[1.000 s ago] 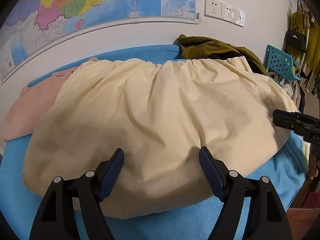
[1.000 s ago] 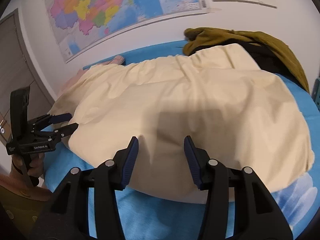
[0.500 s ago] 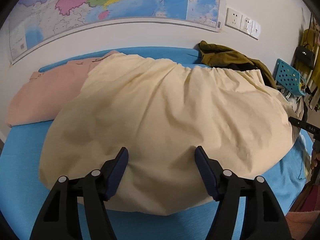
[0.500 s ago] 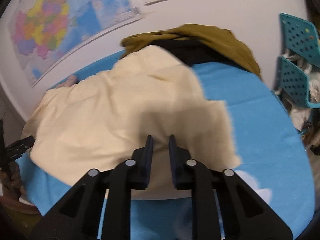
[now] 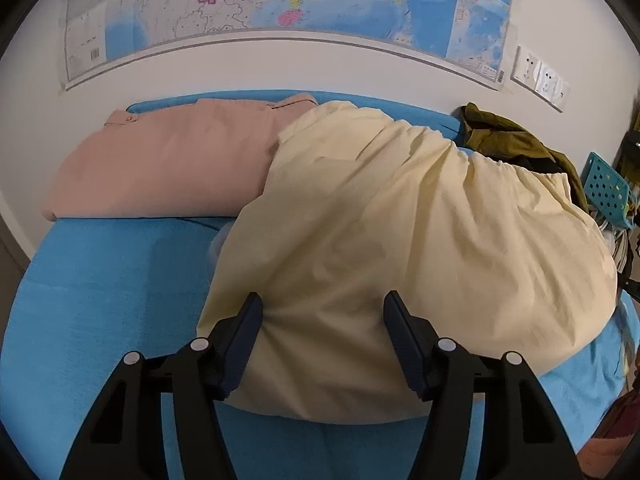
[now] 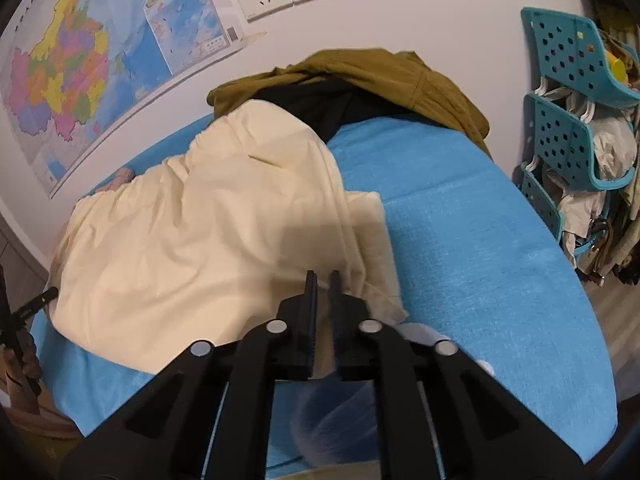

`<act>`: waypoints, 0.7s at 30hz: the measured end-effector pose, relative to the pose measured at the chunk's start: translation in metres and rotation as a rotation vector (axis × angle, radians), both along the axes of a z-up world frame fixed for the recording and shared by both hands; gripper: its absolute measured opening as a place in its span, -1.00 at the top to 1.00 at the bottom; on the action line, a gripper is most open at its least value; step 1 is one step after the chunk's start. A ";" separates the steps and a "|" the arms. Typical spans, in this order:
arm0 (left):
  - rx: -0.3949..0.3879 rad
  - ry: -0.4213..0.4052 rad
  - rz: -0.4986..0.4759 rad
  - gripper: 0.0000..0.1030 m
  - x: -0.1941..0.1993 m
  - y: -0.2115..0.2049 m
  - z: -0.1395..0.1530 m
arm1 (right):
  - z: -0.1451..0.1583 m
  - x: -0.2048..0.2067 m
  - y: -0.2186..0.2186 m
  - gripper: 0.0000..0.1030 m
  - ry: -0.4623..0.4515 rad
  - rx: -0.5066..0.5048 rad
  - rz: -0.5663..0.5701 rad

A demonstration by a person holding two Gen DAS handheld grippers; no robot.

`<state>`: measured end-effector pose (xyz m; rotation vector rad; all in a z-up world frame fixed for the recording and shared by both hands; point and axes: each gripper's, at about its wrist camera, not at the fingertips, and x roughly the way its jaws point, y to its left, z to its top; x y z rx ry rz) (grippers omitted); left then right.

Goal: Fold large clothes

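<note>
A large cream garment (image 5: 400, 220) lies spread on the blue-covered table (image 5: 100, 300). My left gripper (image 5: 324, 332) hovers over its near left corner. The jaws stand wide and are closing, with the cloth's edge between them, and the pads are not pressing on it. In the right wrist view the same cream garment (image 6: 200, 240) is bunched along its right edge. My right gripper (image 6: 323, 292) has a narrow gap with a fold of that edge pinched in it, and the jaws are opening slightly.
A folded pink garment (image 5: 168, 160) lies at the back left, partly under the cream one. An olive garment (image 6: 380, 72) over something black (image 6: 332, 104) sits by the wall. Teal perforated racks (image 6: 568, 80) stand past the table's right edge. Bare blue cover (image 6: 460, 240) shows at right.
My left gripper has slid left along the near edge and its jaws have narrowed a little. My right gripper moved to the garment's right edge and closed on it, and the cloth there has bunched up.
</note>
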<state>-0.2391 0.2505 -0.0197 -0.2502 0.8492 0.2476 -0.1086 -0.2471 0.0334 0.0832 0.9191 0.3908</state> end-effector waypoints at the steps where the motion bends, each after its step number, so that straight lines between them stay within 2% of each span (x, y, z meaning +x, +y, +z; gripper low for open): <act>1: 0.020 0.007 0.003 -0.20 0.001 -0.003 0.001 | 0.007 -0.005 0.009 0.50 -0.028 -0.003 0.024; 3: 0.047 0.000 0.007 -0.22 0.001 -0.010 0.007 | 0.019 -0.013 0.024 0.43 -0.063 0.017 0.084; 6: 0.084 -0.043 -0.045 -0.31 0.000 -0.029 0.021 | 0.031 -0.025 0.062 0.35 -0.091 0.053 0.209; 10: 0.120 -0.069 -0.139 -0.38 0.011 -0.062 0.026 | 0.028 -0.028 0.107 0.26 -0.102 0.044 0.326; 15: 0.091 0.004 -0.155 -0.38 0.033 -0.071 0.004 | -0.006 -0.012 0.122 0.30 -0.012 -0.014 0.309; 16: 0.092 0.010 -0.153 -0.38 0.032 -0.072 0.001 | -0.008 -0.011 0.121 0.28 -0.001 -0.001 0.308; 18: 0.103 0.011 -0.151 -0.38 0.031 -0.074 0.000 | -0.004 -0.014 0.122 0.21 -0.005 -0.004 0.313; 19: 0.106 0.012 -0.152 -0.40 0.030 -0.074 0.001 | 0.000 -0.018 0.123 0.11 -0.018 -0.009 0.319; 21: 0.105 0.013 -0.148 -0.44 0.027 -0.076 0.004 | 0.011 -0.027 0.126 0.07 -0.041 0.017 0.353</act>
